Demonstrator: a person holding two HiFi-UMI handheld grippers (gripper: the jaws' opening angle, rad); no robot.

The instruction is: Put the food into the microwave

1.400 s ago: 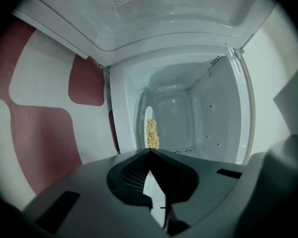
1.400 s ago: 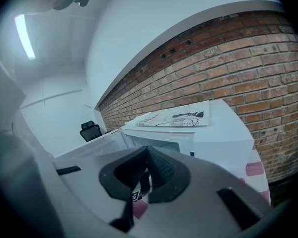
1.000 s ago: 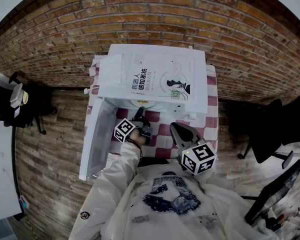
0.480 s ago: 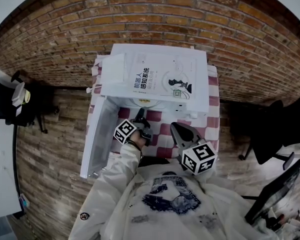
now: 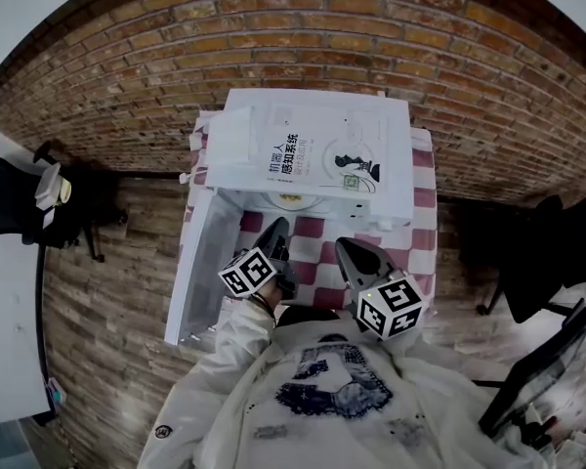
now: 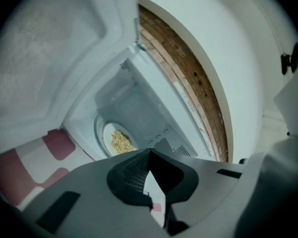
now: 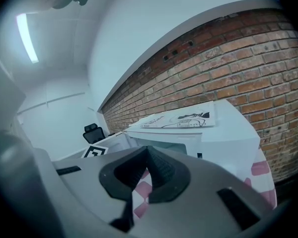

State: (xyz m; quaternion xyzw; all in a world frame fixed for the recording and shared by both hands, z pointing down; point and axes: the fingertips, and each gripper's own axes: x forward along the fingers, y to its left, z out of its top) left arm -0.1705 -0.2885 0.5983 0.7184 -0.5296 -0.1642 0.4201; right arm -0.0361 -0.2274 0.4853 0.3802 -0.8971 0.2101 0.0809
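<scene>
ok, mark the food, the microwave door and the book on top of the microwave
yellow crumbly food heap [image 6: 122, 141], left gripper view, heap centre.
open white microwave door [image 5: 197, 267], head view, middle of inner panel.
white printed book [image 5: 317, 154], head view, cover centre.

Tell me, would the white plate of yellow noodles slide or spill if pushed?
The round white plate looks smooth, so it probably slides easily on the white microwave's floor. The yellow noodles lie loosely piled; a hard shove might scatter them.

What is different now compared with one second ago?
The left gripper has drawn back slightly from the microwave toward the person, jaws shut and empty. The plate of food stays inside, the door open, the right gripper unmoved.
</scene>
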